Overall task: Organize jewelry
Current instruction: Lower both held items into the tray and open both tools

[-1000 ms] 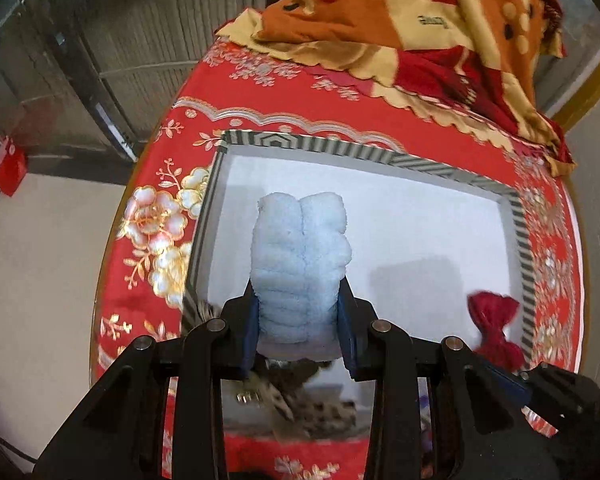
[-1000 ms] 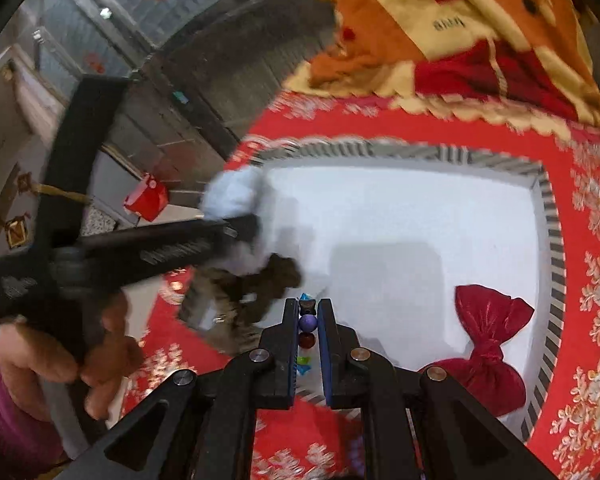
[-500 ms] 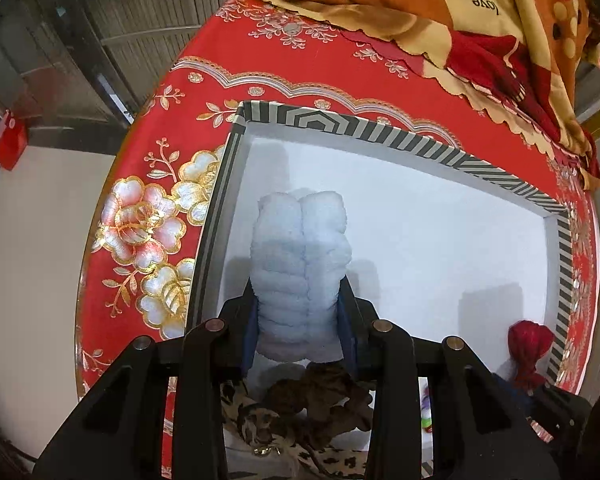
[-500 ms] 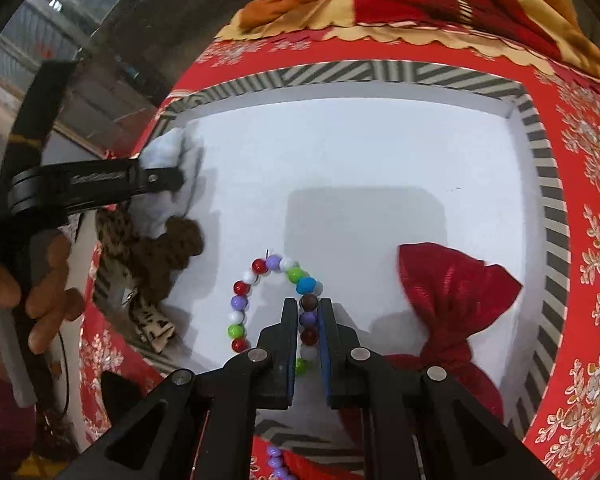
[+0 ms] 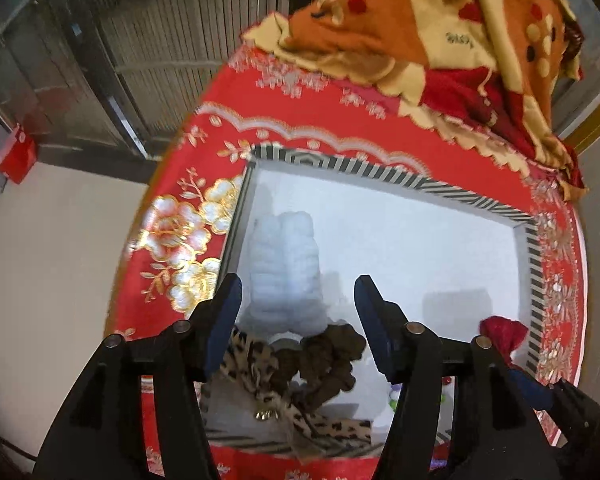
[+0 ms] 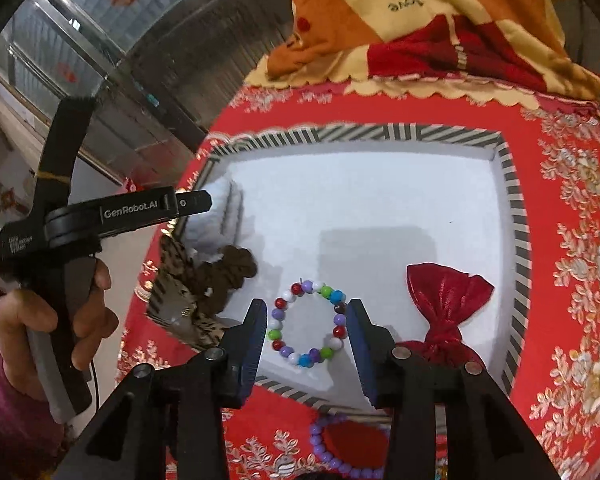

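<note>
A white tray with a striped rim (image 5: 384, 170) (image 6: 510, 184) lies on the red tablecloth. My left gripper (image 5: 298, 292) is open; a fluffy light-blue scrunchie (image 5: 286, 268) lies in the tray's left part just beyond its fingers, and it also shows in the right wrist view (image 6: 216, 220). My right gripper (image 6: 307, 316) is open above a multicoloured bead bracelet (image 6: 309, 322) lying in the tray's near part. A brown scrunchie (image 5: 332, 356) (image 6: 228, 274) and a leopard-print bow (image 5: 260, 364) (image 6: 180, 292) lie at the tray's near left corner. A red bow (image 6: 444, 300) (image 5: 502, 334) lies at the near right.
A purple bead bracelet (image 6: 336, 446) lies on the cloth in front of the tray, below my right gripper. A folded orange and red blanket (image 5: 452, 40) (image 6: 420, 28) sits at the table's far side. The round table's edge drops off on the left.
My left gripper opened and let go of the blue scrunchie, which now lies in the tray. My right gripper opened and released the bead bracelet onto the tray floor.
</note>
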Action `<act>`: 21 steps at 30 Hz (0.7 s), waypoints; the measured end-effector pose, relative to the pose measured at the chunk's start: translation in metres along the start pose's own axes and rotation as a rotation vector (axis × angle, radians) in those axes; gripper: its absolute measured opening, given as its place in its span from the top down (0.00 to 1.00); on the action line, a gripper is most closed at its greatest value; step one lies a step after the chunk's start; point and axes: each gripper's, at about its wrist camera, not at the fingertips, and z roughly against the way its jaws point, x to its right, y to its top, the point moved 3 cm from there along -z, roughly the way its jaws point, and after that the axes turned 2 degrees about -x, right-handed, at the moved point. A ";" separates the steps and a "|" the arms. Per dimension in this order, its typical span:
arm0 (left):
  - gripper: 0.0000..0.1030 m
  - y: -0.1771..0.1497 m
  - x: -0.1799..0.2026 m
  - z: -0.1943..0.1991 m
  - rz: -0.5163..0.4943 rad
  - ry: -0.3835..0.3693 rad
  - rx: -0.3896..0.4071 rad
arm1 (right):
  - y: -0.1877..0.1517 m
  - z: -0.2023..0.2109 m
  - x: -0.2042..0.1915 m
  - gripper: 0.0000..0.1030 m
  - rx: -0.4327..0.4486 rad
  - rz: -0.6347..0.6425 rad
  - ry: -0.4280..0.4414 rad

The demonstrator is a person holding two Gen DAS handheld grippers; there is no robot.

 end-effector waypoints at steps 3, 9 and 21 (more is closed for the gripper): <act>0.43 -0.010 0.005 0.018 -0.012 0.000 0.032 | -0.003 0.015 -0.008 0.62 0.030 0.010 -0.001; 0.43 -0.044 0.015 0.046 -0.036 0.012 0.068 | -0.023 0.041 -0.015 0.62 0.067 0.017 -0.021; 0.43 -0.128 0.031 0.085 -0.049 0.016 0.086 | -0.085 0.079 -0.008 0.61 0.093 0.002 -0.080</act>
